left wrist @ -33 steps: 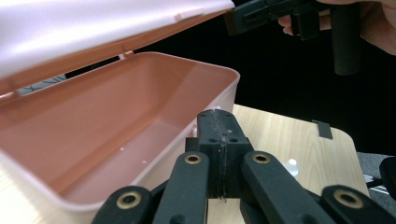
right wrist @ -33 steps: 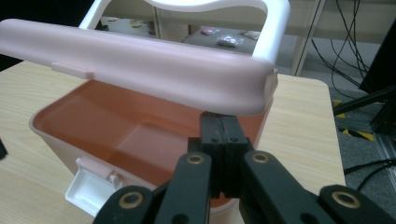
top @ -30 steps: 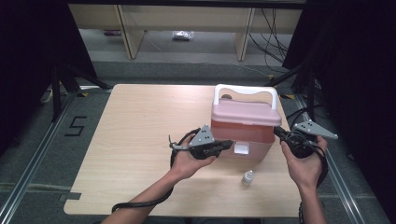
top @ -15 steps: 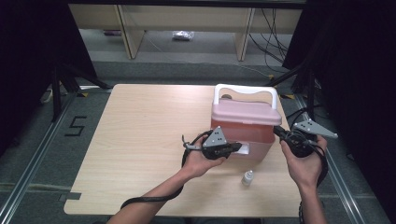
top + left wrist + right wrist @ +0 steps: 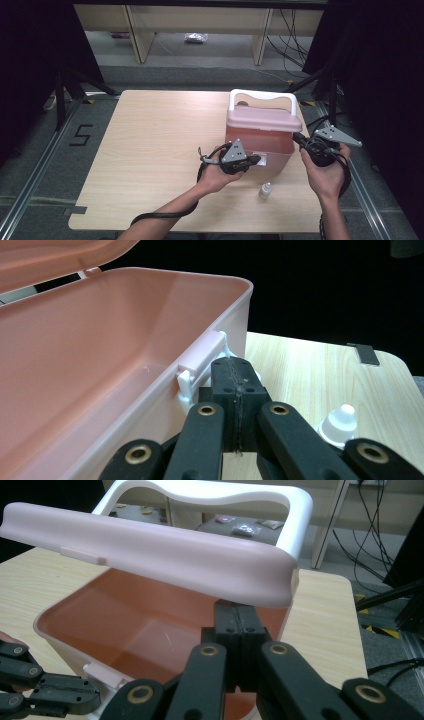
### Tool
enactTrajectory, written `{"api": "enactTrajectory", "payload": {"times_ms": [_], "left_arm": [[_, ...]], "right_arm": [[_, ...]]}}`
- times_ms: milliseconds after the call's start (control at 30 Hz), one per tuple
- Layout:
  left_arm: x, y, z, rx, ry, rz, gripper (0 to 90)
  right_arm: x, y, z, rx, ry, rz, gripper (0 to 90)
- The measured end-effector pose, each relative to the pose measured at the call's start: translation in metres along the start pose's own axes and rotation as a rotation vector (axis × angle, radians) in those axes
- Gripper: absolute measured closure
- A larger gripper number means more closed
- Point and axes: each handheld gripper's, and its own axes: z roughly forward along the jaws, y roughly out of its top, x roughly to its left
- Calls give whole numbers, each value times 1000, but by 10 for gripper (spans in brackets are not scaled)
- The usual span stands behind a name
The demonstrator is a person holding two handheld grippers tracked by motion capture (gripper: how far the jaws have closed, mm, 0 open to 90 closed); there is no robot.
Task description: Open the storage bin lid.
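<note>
Left gripper (image 5: 256, 160): jaws pressed together, nothing between them. In the left gripper view its tips touch the white latch (image 5: 192, 377) on the front wall of the pink box (image 5: 260, 145), just under the rim.

Right gripper (image 5: 299, 138): jaws pressed together, nothing pinched. In the right gripper view its closed tips sit just under the near edge of the lid (image 5: 150, 555), at the box's right end; the lid appears to rest propped on them, tilted open over the empty interior.

Pink box: stands on the table (image 5: 150, 150), toward its right half. Long axis runs left to right across the table. White carry handle (image 5: 262, 100) stands upright behind the lid.

Key relation: the box lies directly ahead of both grippers. The left one meets the front wall at the latch; the right one meets the right end beneath the lid edge. The right gripper is the nearer to the lid, so any further lifting likely falls to it, with the left steadying the front.

Dropper bottle (image 5: 265, 190): small, white-capped, upright on the table just in front of the box, between the two hands, untouched.
</note>
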Motion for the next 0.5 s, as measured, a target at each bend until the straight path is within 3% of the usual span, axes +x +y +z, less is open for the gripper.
{"api": "enactTrajectory", "payload": {"times_ms": [33, 100, 133, 167, 200, 333, 367, 400, 500], "left_arm": [[0, 0, 0, 3, -1, 0, 895], [0, -1, 0, -1, 0, 2, 896], [0, -1, 0, -3, 2, 3, 896], [-1, -1, 0, -4, 3, 4, 896], [-1, -1, 0, -3, 4, 4, 896], [-1, -1, 1, -5, 5, 1, 896], [-1, -1, 1, -5, 5, 2, 896], [-1, -1, 1, -5, 6, -1, 896], [0, -1, 2, -4, 4, 1, 896]], "right_arm": [[-2, 1, 1, -4, 0, -26, 900], [0, 3, 0, -11, -3, -7, 900], [-2, 4, 0, -14, -6, -29, 900], [-2, 5, 1, -28, 5, -22, 900], [0, 6, 0, -26, -14, -7, 900], [-1, 10, 1, -37, -11, -27, 900], [0, 11, 0, -33, -20, -6, 900], [-2, 12, 1, -51, -12, -31, 900], [-1, 14, 1, -52, -21, -15, 900]]}}
